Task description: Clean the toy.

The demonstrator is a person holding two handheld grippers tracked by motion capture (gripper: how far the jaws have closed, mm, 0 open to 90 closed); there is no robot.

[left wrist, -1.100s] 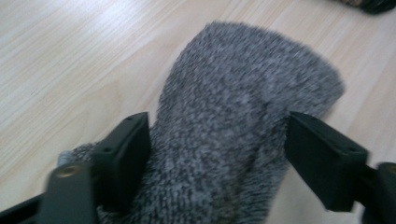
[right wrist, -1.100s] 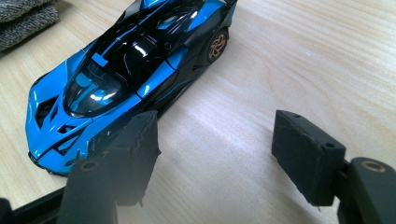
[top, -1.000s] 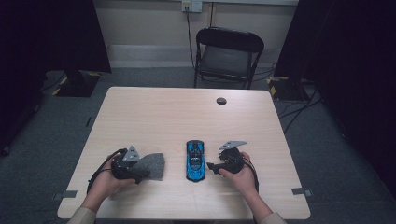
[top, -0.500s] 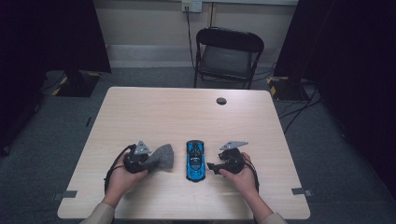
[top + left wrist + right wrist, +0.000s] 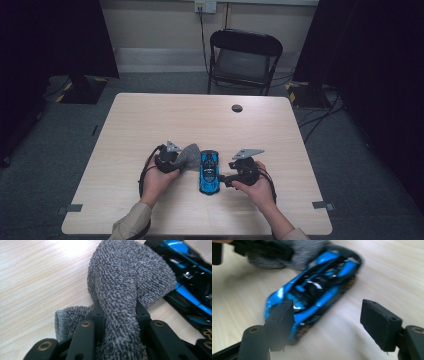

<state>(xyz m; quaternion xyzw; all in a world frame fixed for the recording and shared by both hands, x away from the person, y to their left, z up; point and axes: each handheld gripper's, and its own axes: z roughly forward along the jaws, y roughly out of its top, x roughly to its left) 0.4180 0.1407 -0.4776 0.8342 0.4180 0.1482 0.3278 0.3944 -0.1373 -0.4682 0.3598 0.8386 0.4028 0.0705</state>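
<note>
Two grippers work near the front edge of the table (image 5: pixel 150 120), one on each side of a blue toy car (image 5: pixel 209 172) that lies lengthwise between them. The left gripper (image 5: pixel 182 161) has its jaws clamped on a grey cloth (image 5: pixel 127 290); in the left gripper view the terry fabric is pinched into a narrow neck between the two black pads and bulges out beyond them, its far fold resting against the side of the car. The right gripper (image 5: pixel 327 322) has its jaws well apart and holding nothing; they have just been opening a little further, one pad lies over the near flank of the car and the other over bare table, though the blur leaves it unclear whether the nearer pad touches the car. Compared with a second ago, the left hand (image 5: pixel 159 177) has slid across the table toward the car, carrying the cloth from a spot well apart from it to right against it, and its jaws, then loose around the cloth, have closed tight. The car and the right hand (image 5: pixel 255 185) sit where they were.
</note>
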